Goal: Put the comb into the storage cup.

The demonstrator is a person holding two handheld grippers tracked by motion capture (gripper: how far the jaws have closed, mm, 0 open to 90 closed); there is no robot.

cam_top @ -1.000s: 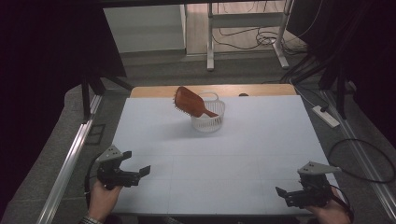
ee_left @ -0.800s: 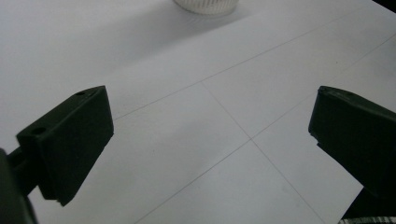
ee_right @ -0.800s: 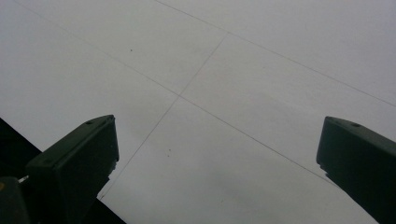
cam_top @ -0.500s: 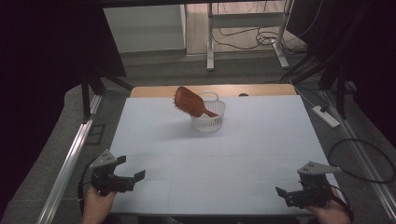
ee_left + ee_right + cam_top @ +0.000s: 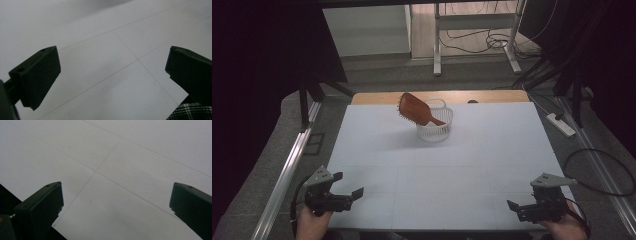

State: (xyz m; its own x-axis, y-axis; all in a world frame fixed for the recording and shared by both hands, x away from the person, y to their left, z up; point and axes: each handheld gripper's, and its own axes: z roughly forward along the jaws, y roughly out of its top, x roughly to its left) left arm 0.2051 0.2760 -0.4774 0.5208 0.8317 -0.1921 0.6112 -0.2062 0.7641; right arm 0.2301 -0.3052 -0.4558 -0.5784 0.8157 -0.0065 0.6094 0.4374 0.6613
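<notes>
One brown hairbrush stood tilted in a white wire basket at the far middle of the counter, bristle head up and left, handle down inside. Left gripper and right gripper sat at the near corners, jaws wide and empty, well apart from brush and basket.
</notes>
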